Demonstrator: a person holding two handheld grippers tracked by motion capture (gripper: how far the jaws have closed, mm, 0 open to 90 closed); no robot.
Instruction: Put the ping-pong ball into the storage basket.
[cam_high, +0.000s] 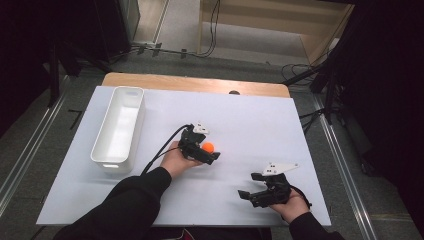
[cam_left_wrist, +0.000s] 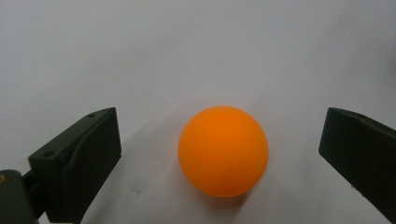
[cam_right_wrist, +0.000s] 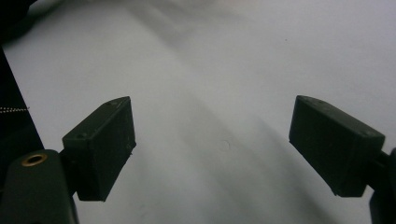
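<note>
Small smooth orange plastic ball (cam_left_wrist: 223, 150) resting on white tabletop (cam_high: 250, 120), between wide-open left gripper (cam_left_wrist: 219, 158), untouched. Probably light, hard, slippery (apt to roll): best pinched across its middle. Right gripper (cam_right_wrist: 212, 154) spread wide, holding 0 objects.

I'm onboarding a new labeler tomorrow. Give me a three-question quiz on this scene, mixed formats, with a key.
1. True or false: the left gripper is shut on the orange ball.
2. Where is the white bin? A) left side of the table B) right side C) on the floor
3. Fill in: the right gripper has ____ between its jaws.

Key: 1 false, its jaws stand apart beside the ball; 2 A; 3 nothing.
</note>
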